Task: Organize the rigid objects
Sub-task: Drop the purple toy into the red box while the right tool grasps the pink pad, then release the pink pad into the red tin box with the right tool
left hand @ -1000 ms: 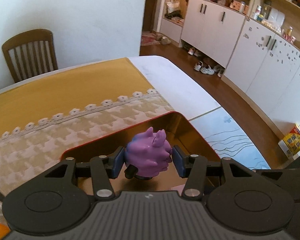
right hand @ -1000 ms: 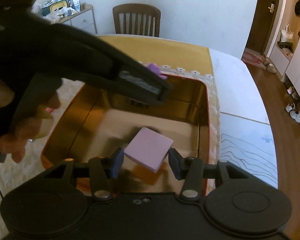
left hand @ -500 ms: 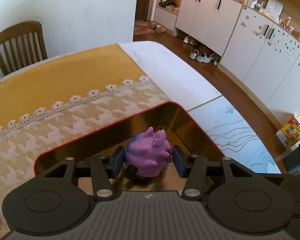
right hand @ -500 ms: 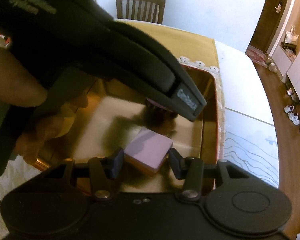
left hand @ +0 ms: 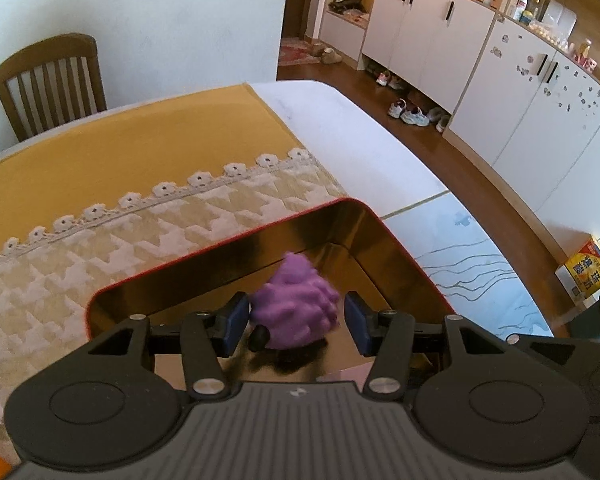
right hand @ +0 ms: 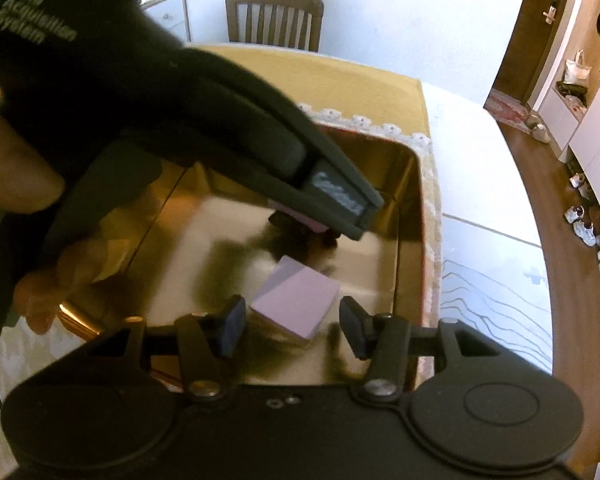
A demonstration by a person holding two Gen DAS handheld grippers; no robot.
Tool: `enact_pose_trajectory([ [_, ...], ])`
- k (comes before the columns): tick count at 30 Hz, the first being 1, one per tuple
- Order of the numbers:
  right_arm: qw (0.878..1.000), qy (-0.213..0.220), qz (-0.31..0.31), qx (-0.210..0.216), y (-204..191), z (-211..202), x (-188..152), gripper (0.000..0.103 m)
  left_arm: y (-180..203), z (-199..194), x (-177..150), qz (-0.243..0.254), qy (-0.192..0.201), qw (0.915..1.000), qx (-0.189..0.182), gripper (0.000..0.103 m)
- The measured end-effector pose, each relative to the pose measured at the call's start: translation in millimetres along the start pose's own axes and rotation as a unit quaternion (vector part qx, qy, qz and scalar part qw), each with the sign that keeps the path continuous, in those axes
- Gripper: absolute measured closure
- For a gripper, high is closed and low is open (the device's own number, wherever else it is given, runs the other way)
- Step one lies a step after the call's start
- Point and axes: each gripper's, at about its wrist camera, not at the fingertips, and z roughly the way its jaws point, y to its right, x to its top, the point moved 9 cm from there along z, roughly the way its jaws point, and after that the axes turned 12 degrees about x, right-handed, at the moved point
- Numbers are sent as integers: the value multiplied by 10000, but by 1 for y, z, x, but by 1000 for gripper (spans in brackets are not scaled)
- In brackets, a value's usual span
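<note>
Two things sit in one gold tin (left hand: 384,236): a purple toy (left hand: 296,304) and a lilac block (right hand: 296,300). Left gripper (left hand: 296,326) brackets the toy, right-hand gap showing; right gripper (right hand: 292,330), jaws just opening, clears the block. Beyond: patterned cloth (left hand: 100,248), chair (left hand: 48,80), white cabinets (left hand: 432,24).

A home's dining room. A cloth-covered dining table (left hand: 148,152) has a wooden chair (left hand: 48,80) at its far edge. Beyond the table, white cupboards (left hand: 428,28) line the wall, with shoes (left hand: 410,114) beneath them.
</note>
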Motion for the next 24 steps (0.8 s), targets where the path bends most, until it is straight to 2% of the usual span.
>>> enact_pose_trajectory([
  [3,10000,70,5,19,-1,-5,1,47,-3,-10,1,-56,85,9999,17,47],
  [6,9999,153,41,11,-2,-12,1,42,-7,-24,0,-55,227,9997,34,46],
  [13,9992,361,168,60,-6,-27,-1,39,-19,-59,-9,-96,525,9985,145,46],
  [19,9983,500,281,130,-14,-39,2,37,-42,-89,-24,-361,697,9967,231,46],
  [21,9977,571,321,165,-17,-45,3,32,-51,-99,-31,-442,734,9960,245,46],
  [24,9969,664,367,190,-22,-53,4,31,-66,-115,-42,-577,781,9949,273,44],
])
